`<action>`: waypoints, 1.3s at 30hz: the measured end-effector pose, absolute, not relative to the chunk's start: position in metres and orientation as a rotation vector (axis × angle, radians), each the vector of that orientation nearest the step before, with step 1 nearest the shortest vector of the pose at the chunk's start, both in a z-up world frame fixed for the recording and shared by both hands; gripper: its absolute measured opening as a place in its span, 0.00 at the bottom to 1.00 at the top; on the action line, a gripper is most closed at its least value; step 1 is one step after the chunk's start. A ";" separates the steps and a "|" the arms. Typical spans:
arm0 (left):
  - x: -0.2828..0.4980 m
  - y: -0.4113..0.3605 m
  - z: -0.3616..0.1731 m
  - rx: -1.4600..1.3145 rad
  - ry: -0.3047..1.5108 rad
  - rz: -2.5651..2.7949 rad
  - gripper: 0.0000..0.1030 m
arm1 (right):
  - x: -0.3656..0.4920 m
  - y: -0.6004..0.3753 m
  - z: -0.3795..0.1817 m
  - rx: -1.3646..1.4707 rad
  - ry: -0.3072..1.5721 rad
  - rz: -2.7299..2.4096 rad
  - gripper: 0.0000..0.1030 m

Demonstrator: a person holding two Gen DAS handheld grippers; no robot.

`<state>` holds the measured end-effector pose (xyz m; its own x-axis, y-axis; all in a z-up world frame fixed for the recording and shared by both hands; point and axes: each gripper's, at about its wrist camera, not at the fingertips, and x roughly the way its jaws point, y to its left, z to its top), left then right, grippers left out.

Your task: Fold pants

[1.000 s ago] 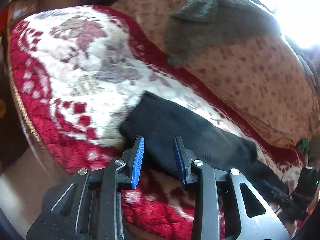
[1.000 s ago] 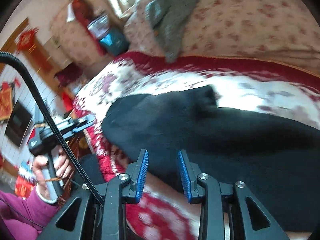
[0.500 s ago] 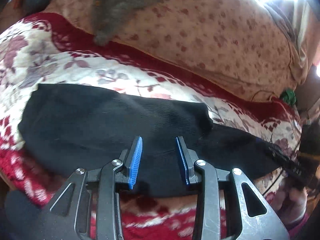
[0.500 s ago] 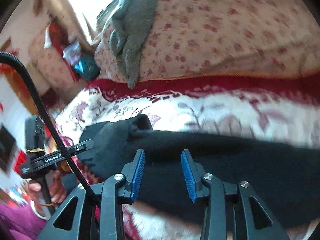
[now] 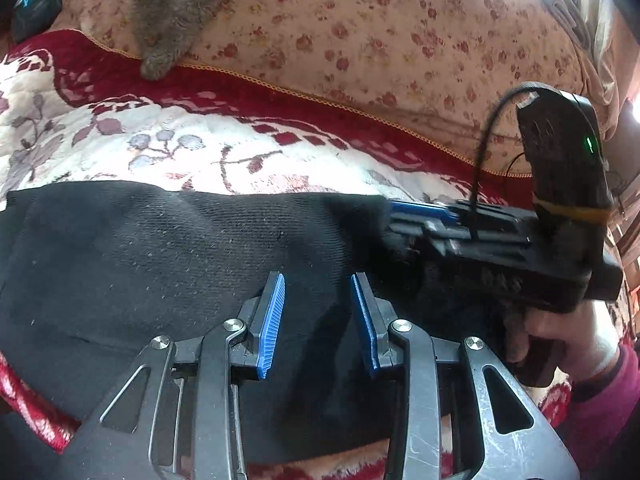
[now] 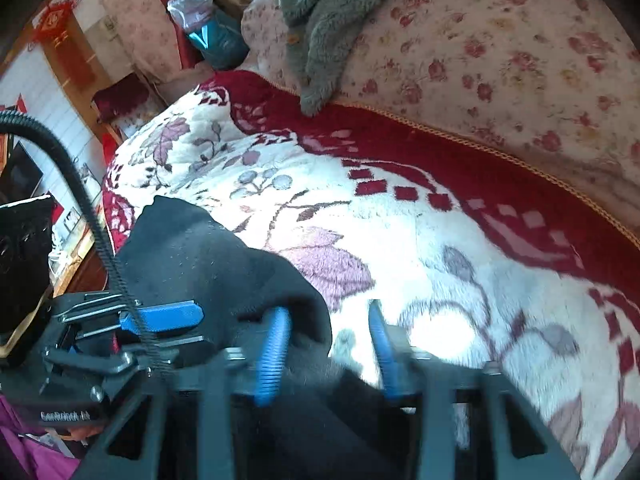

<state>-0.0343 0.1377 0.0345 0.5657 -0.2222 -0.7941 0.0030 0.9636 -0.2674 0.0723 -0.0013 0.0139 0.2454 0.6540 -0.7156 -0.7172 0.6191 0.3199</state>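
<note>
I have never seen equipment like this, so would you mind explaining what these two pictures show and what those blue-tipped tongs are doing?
There is no robot here: a person holds a hand-operated two-finger gripper in each hand, each with a fisheye camera looking along its blue-padded fingers. One picture comes from the left gripper, the other from the right gripper. In the left view, the other tool and the person's right hand appear at the right side. A pair of black knit pants lies on a red and white floral blanket, with a pink flowered quilt and a grey fleece garment behind. Both grippers are open over the pants; neither is clamped on anything.
</note>
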 end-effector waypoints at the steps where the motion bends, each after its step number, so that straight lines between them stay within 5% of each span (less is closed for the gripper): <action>1: -0.032 0.137 0.034 -0.242 0.960 -0.134 0.32 | 0.077 -0.001 0.014 -0.047 0.937 0.954 0.12; 7: -0.027 0.136 0.027 -0.256 0.939 -0.135 0.35 | 0.092 0.008 -0.003 -0.027 0.999 0.851 0.12; 11: -0.028 0.134 0.028 -0.234 0.927 -0.136 0.35 | 0.096 -0.008 -0.004 0.068 1.027 0.847 0.24; 15: -0.030 0.133 0.030 -0.228 0.931 -0.127 0.35 | 0.082 -0.031 0.006 0.020 0.986 0.743 0.24; 23: -0.043 0.112 0.052 -0.241 0.901 -0.205 0.35 | 0.020 -0.148 0.036 0.261 0.860 0.636 0.28; 27: -0.047 0.082 0.061 -0.223 0.904 -0.320 0.47 | -0.026 -0.213 0.039 0.370 0.840 0.528 0.37; 39: -0.069 -0.014 0.059 -0.209 1.031 -0.578 0.47 | -0.113 -0.364 -0.003 0.709 0.870 0.223 0.44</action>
